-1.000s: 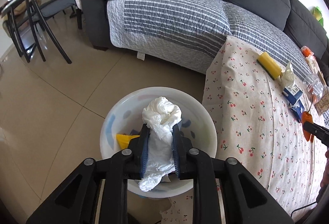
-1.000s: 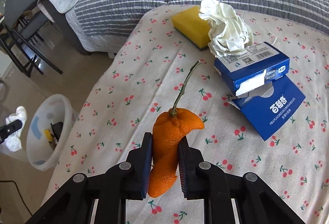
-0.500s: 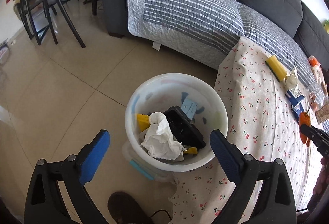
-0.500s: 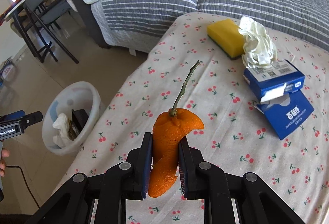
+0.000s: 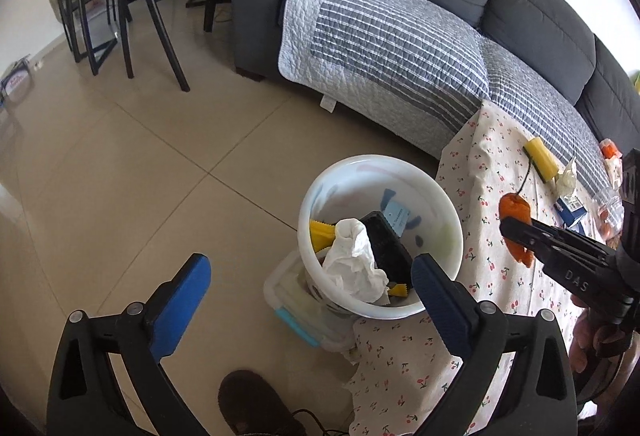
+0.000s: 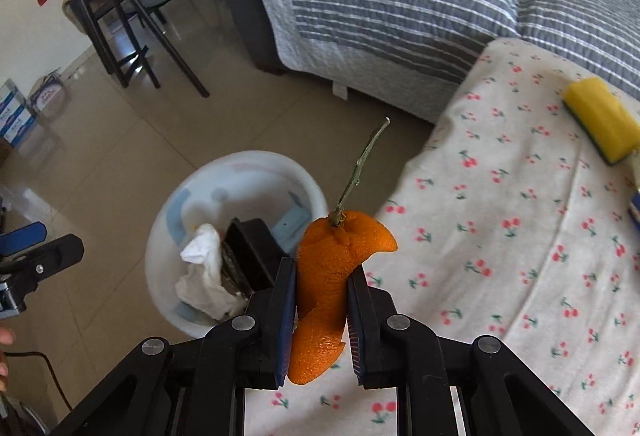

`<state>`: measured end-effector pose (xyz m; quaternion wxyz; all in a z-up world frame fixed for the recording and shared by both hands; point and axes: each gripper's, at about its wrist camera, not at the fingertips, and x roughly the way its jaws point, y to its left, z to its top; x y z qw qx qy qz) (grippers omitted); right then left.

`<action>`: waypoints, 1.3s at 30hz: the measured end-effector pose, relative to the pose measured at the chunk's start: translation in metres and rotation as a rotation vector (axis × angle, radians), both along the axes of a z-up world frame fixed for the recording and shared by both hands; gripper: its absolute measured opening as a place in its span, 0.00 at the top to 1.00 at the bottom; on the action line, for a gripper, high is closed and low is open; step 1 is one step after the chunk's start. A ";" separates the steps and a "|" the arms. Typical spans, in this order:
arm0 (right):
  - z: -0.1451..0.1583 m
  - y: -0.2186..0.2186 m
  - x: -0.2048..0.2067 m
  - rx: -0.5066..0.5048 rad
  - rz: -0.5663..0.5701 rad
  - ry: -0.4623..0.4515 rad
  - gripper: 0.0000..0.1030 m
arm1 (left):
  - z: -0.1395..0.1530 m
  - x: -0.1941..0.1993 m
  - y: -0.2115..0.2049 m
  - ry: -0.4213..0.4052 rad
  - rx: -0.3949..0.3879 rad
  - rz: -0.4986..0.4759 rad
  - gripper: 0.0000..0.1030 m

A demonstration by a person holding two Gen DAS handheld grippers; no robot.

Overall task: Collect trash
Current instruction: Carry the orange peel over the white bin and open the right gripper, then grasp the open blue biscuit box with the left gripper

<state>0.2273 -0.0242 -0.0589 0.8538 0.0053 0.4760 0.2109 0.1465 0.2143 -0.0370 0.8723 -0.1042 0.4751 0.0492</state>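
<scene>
A white trash bin (image 5: 320,192) (image 6: 160,232) stands on the floor at the table's end. It holds a crumpled white tissue (image 5: 352,264) (image 6: 200,268), a black object (image 5: 386,244) and yellow scraps. My left gripper (image 5: 310,286) is open and empty, raised beside the bin. My right gripper (image 6: 322,290) is shut on an orange peel (image 6: 332,260) with a long stem, held above the table's edge near the bin. The peel also shows in the left wrist view (image 5: 514,212).
The table has a cherry-print cloth (image 6: 520,236) with a yellow sponge (image 6: 600,118), a crumpled tissue (image 5: 566,176) and blue boxes (image 5: 572,210). A grey sofa (image 5: 400,36) stands behind. Chairs (image 5: 132,4) stand far left. A clear lidded box (image 5: 296,308) sits by the bin.
My left gripper opened and dropped the white tissue into the bin, then drew back. My right gripper carried the orange peel leftward across the table toward the bin.
</scene>
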 end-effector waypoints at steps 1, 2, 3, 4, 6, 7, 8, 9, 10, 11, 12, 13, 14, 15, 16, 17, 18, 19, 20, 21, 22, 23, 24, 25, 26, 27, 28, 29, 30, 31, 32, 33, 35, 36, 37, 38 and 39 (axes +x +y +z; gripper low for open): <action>-0.002 0.007 0.003 -0.001 0.006 0.001 0.80 | 0.000 -0.001 0.002 0.001 0.000 0.001 0.01; -0.005 0.014 0.006 -0.001 0.010 0.001 0.79 | 0.000 -0.002 0.004 0.003 -0.001 0.002 0.01; -0.008 0.019 0.009 -0.001 0.012 0.003 0.79 | -0.001 -0.002 0.005 0.005 -0.004 0.003 0.01; -0.011 0.023 0.012 -0.002 0.013 0.005 0.79 | -0.002 -0.002 0.006 0.006 -0.008 0.003 0.01; -0.017 0.031 0.016 -0.010 0.013 0.010 0.79 | -0.004 -0.002 0.008 0.011 -0.011 0.006 0.01; -0.020 0.034 0.019 -0.014 0.011 0.012 0.78 | -0.004 -0.002 0.009 0.013 -0.011 0.007 0.01; -0.022 0.037 0.021 -0.015 0.009 0.014 0.78 | -0.004 -0.001 0.009 0.014 -0.012 0.009 0.01; -0.024 0.039 0.023 -0.013 0.006 0.016 0.78 | -0.004 -0.001 0.009 0.013 -0.013 0.011 0.01; -0.024 0.041 0.025 -0.012 0.004 0.017 0.77 | -0.004 -0.001 0.010 0.012 -0.015 0.013 0.01; -0.025 0.042 0.026 -0.012 0.001 0.017 0.77 | -0.003 -0.001 0.011 0.010 -0.018 0.015 0.01; -0.025 0.044 0.027 -0.010 -0.001 0.018 0.77 | -0.003 0.000 0.010 0.009 -0.019 0.016 0.01; -0.025 0.045 0.027 -0.006 -0.001 0.018 0.77 | -0.003 0.001 0.010 0.008 -0.019 0.017 0.01; -0.024 0.045 0.027 0.001 -0.002 0.017 0.77 | -0.003 0.000 0.009 0.008 -0.017 0.017 0.01; -0.023 0.045 0.027 0.008 -0.004 0.014 0.77 | -0.003 0.001 0.009 0.009 -0.016 0.016 0.01; -0.022 0.044 0.027 0.016 -0.004 0.012 0.71 | -0.003 0.001 0.008 0.010 -0.015 0.015 0.01; -0.020 0.043 0.026 0.027 -0.004 0.015 0.50 | -0.003 0.001 0.007 0.011 -0.012 0.014 0.01; -0.018 0.042 0.026 0.036 -0.007 0.014 0.36 | -0.003 0.001 0.006 0.012 -0.009 0.012 0.01; -0.015 0.039 0.024 0.045 -0.015 0.004 0.13 | -0.003 0.001 0.005 0.013 -0.005 0.010 0.01; -0.011 0.035 0.022 0.056 -0.020 -0.012 0.06 | -0.003 0.002 0.003 0.014 -0.003 0.007 0.01; -0.006 0.031 0.019 0.061 -0.022 -0.024 0.06 | -0.003 0.002 0.001 0.014 -0.001 0.004 0.01; -0.002 0.027 0.017 0.059 -0.027 -0.031 0.06 | -0.002 0.002 -0.001 0.014 0.000 0.002 0.01; 0.002 0.022 0.014 0.054 -0.033 -0.038 0.05 | -0.002 0.002 -0.003 0.013 -0.002 -0.001 0.01; 0.007 0.016 0.011 0.051 -0.042 -0.049 0.04 | -0.001 0.002 -0.005 0.012 -0.005 -0.005 0.01; 0.011 0.009 0.007 0.049 -0.053 -0.061 0.01 | 0.000 0.003 -0.008 0.011 -0.009 -0.011 0.01; 0.015 0.002 0.003 0.048 -0.066 -0.072 0.00 | 0.001 0.003 -0.012 0.011 -0.011 -0.017 0.01; 0.019 -0.006 -0.001 0.049 -0.080 -0.080 0.00 | 0.001 0.004 -0.017 0.011 -0.010 -0.026 0.01; 0.022 -0.015 -0.005 0.052 -0.093 -0.087 0.00 | 0.002 0.004 -0.022 0.010 -0.007 -0.035 0.01; 0.025 -0.024 -0.009 0.055 -0.105 -0.097 0.00 | 0.003 0.005 -0.027 0.010 -0.001 -0.045 0.01; 0.028 -0.034 -0.014 0.058 -0.119 -0.112 0.00 | 0.004 0.005 -0.034 0.010 0.007 -0.057 0.01; 0.031 -0.044 -0.019 0.059 -0.130 -0.126 0.00 | 0.005 0.006 -0.040 0.009 0.013 -0.068 0.01; 0.034 -0.054 -0.023 0.056 -0.135 -0.133 0.00 | 0.005 0.006 -0.047 0.008 0.018 -0.078 0.01; 0.036 -0.064 -0.028 0.045 -0.141 -0.136 0.00 | 0.006 0.007 -0.053 0.008 0.022 -0.088 0.01; 0.040 -0.084 -0.035 0.014 -0.160 -0.131 0.00 | 0.008 0.009 -0.068 0.005 0.029 -0.112 0.01; 0.042 -0.094 -0.039 0.002 -0.171 -0.127 0.00 | 0.009 0.009 -0.075 0.004 0.033 -0.123 0.01; 0.043 -0.105 -0.043 -0.011 -0.184 -0.124 0.00 | 0.010 0.010 -0.083 0.003 0.038 -0.137 0.01; 0.044 -0.116 -0.046 -0.026 -0.198 -0.123 0.00 | 0.011 0.012 -0.091 0.003 0.043 -0.150 0.01; 0.045 -0.126 -0.050 -0.043 -0.214 -0.125 0.00 | 0.012 0.014 -0.099 0.002 0.049 -0.165 0.01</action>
